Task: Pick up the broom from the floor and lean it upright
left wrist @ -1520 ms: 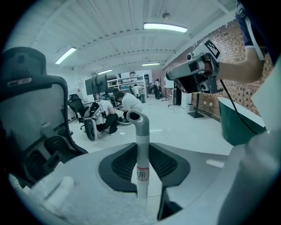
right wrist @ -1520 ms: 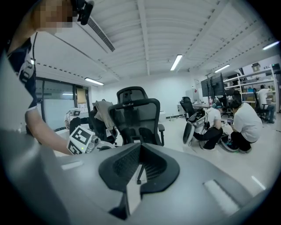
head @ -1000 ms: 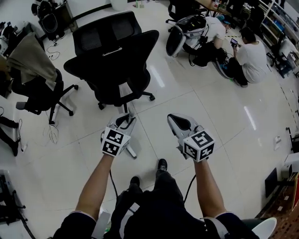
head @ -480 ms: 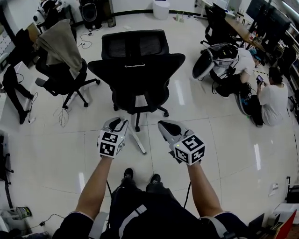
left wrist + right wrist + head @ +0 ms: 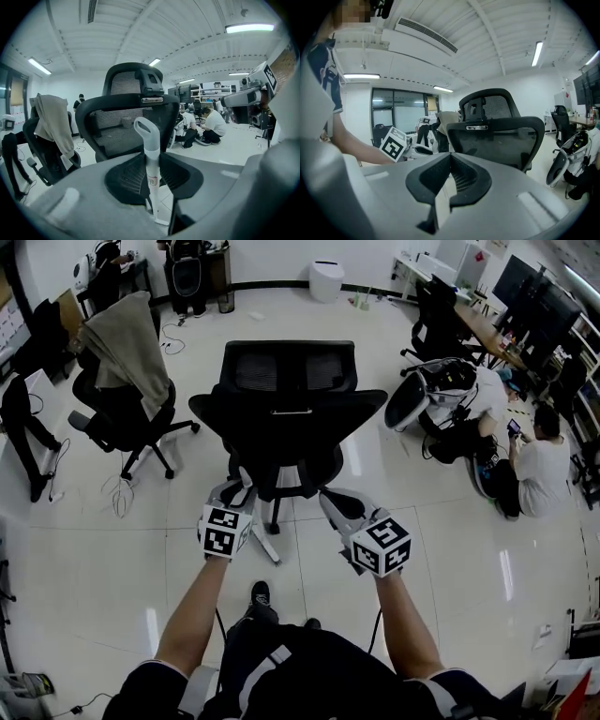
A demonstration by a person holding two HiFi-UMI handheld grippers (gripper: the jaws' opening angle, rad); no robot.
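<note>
The left gripper (image 5: 234, 493) has its fingers clamped on the white handle of the broom (image 5: 266, 546), which stands nearly upright just in front of the person's feet, its lower end on the glossy floor (image 5: 450, 549). In the left gripper view the handle rises between the fingers (image 5: 117, 178) to a looped top, with the black office chair (image 5: 281, 418) just beyond it. The right gripper (image 5: 335, 500) hovers to the right of the broom, near the chair's seat, its fingers drawn close together with nothing between them. Far left stands a second chair (image 5: 122, 413) draped with a garment; at the far right, people (image 5: 536, 463) sit on the floor
</note>
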